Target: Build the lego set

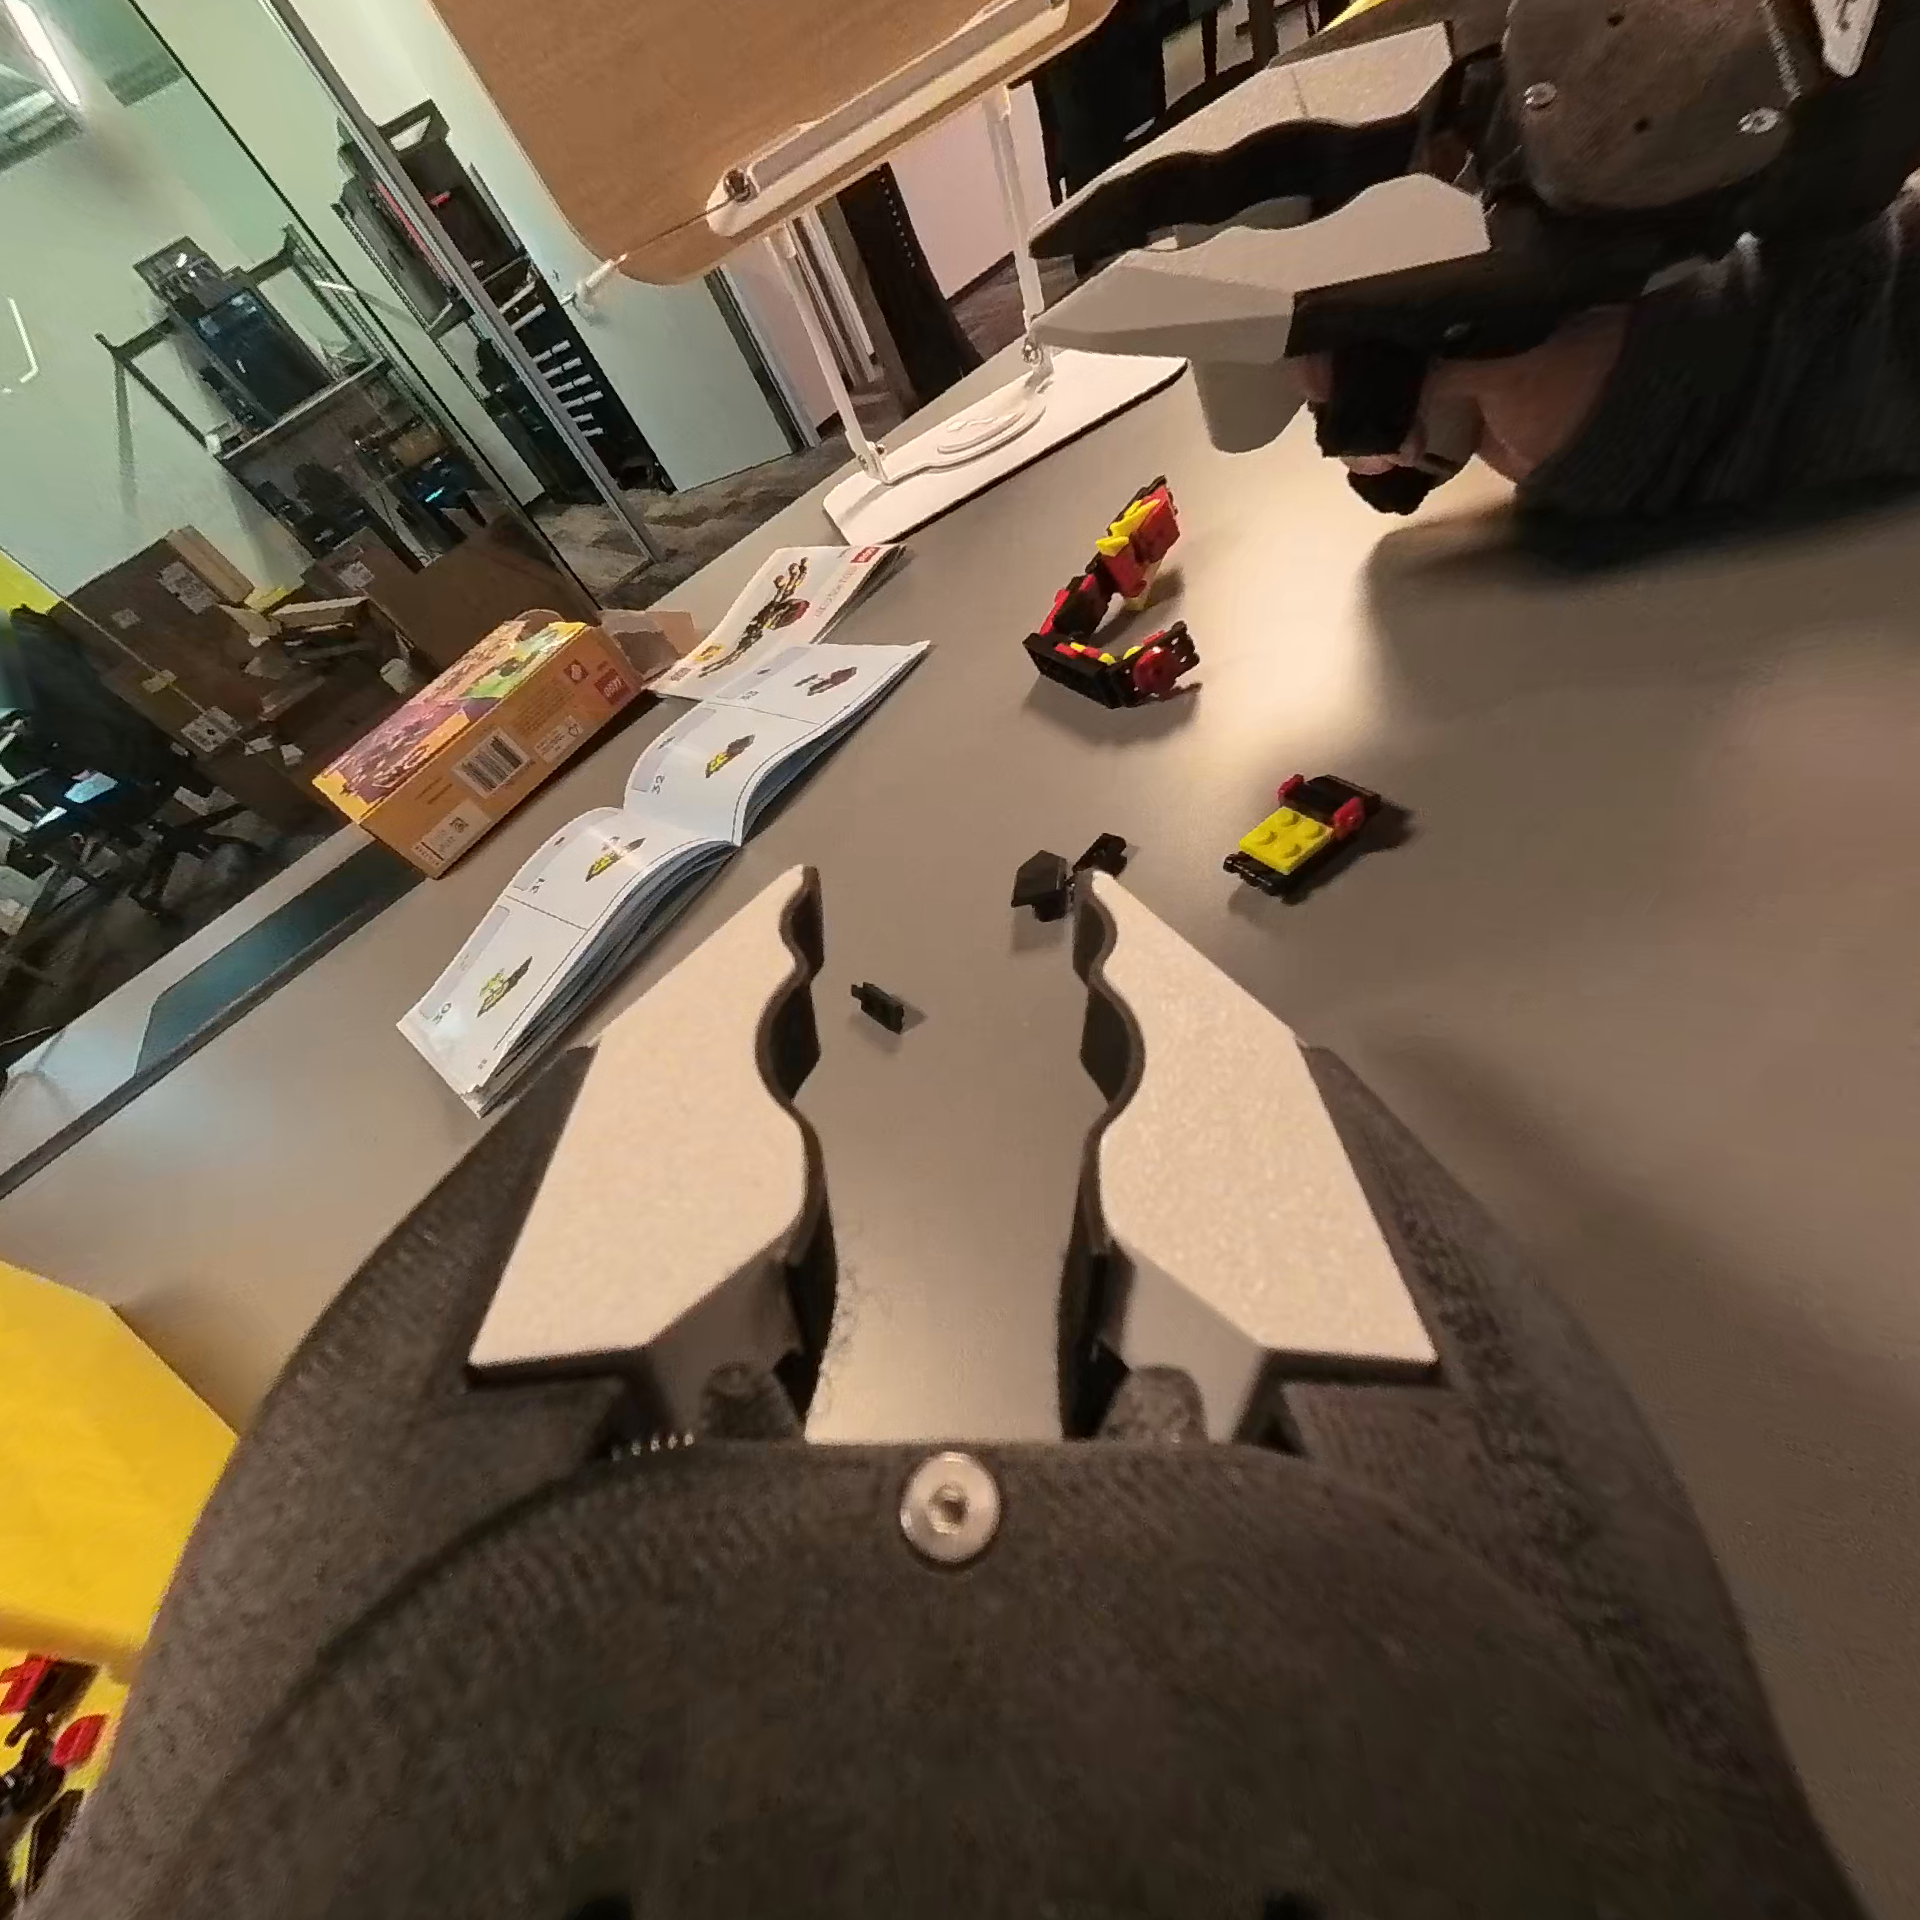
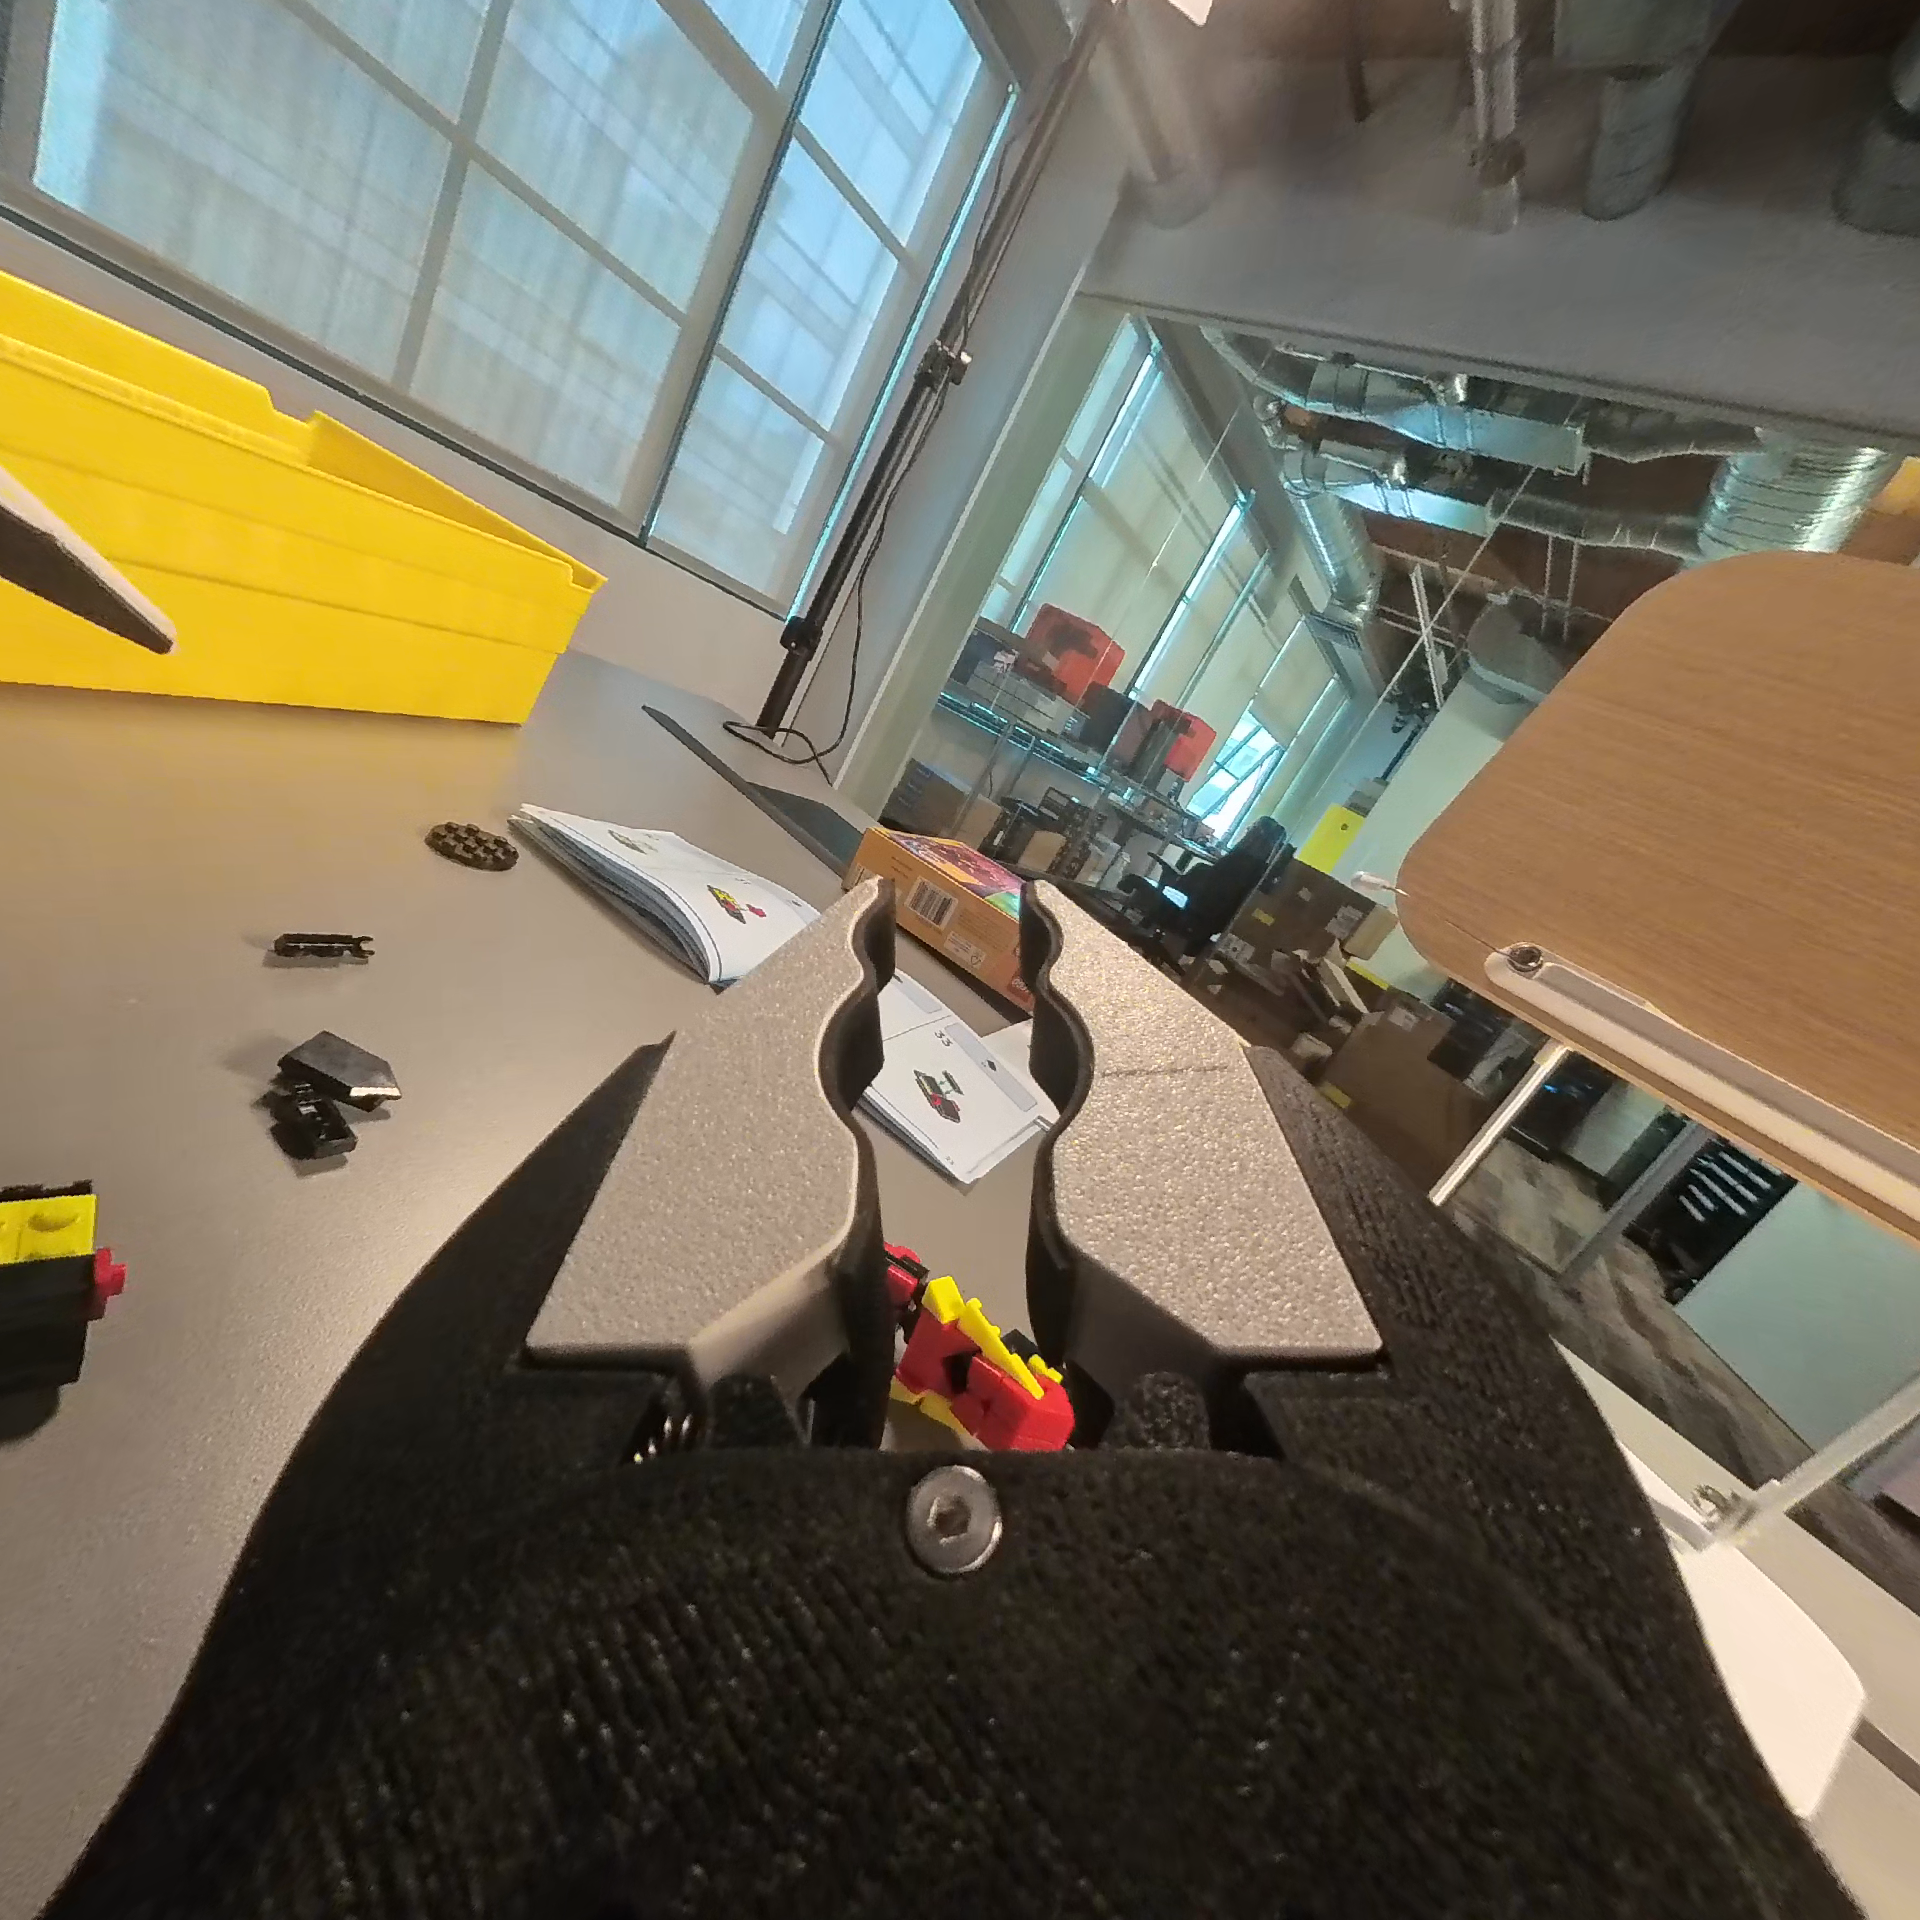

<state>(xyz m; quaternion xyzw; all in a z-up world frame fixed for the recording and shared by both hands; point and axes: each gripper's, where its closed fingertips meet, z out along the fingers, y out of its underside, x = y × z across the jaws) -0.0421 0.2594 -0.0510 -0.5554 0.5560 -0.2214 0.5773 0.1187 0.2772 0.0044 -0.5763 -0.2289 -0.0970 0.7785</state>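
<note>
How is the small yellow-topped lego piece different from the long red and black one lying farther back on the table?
The yellow-topped piece is short and blocky; the red and black build is longer and bent into a curve. The first shows a flat yellow studded top; the second has yellow spikes. Both mix black, red and yellow, rest on the grey table, and neither is held.

The tabletop (image 1: 1558, 1039) is showing a smooth, matt grey surface; the left claw (image 1: 945, 914) is wearing grainy grey plastic fingers (image 1: 665, 1122) on a rough black body, the bricks (image 1: 1304, 821) are gleaming as glossy plastic, and the booklet (image 1: 665, 831) is lying as smooth paper.
</note>
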